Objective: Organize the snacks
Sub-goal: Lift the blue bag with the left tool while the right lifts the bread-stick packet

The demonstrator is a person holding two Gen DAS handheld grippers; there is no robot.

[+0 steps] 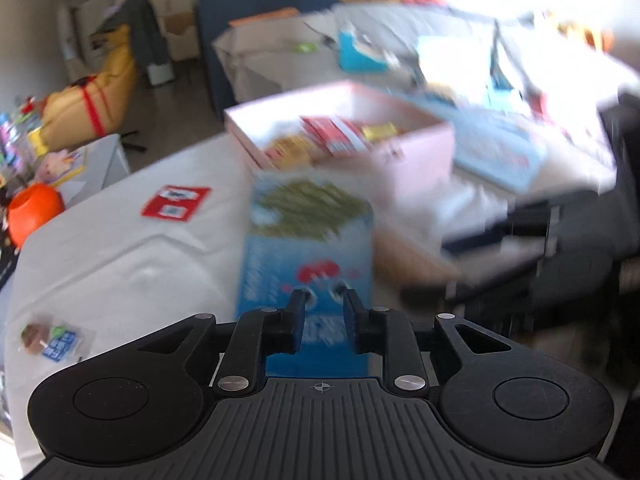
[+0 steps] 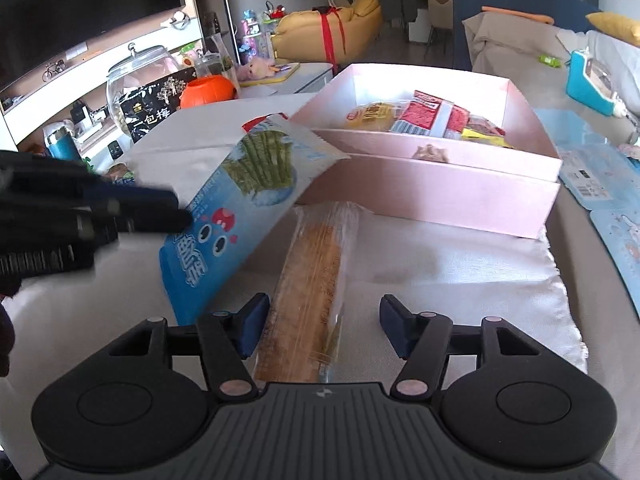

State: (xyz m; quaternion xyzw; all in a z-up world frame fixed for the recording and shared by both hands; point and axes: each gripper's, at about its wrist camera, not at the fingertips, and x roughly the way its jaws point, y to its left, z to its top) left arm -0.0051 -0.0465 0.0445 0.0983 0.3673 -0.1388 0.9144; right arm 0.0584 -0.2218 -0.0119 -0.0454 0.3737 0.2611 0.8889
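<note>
My left gripper (image 1: 323, 300) is shut on a blue snack bag (image 1: 308, 248) printed with green sticks and holds it tilted above the table; the left wrist view is blurred. In the right wrist view the left gripper (image 2: 176, 212) comes in from the left, clamped on the same bag (image 2: 240, 204). My right gripper (image 2: 322, 328) is open, its jaws on either side of a long clear-wrapped pack of brown biscuit sticks (image 2: 312, 284) lying on the white cloth. A pink open box (image 2: 436, 196) behind holds several snack packets (image 2: 428, 116); it also shows in the left wrist view (image 1: 412, 156).
A red and white packet (image 1: 176, 202) and a small sweet packet (image 1: 50, 340) lie on the cloth at left. Light blue printed sheets (image 2: 592, 168) lie right of the box. A glass jar (image 2: 140, 84) and an orange pumpkin bucket (image 2: 206, 92) stand beyond the table's far left edge.
</note>
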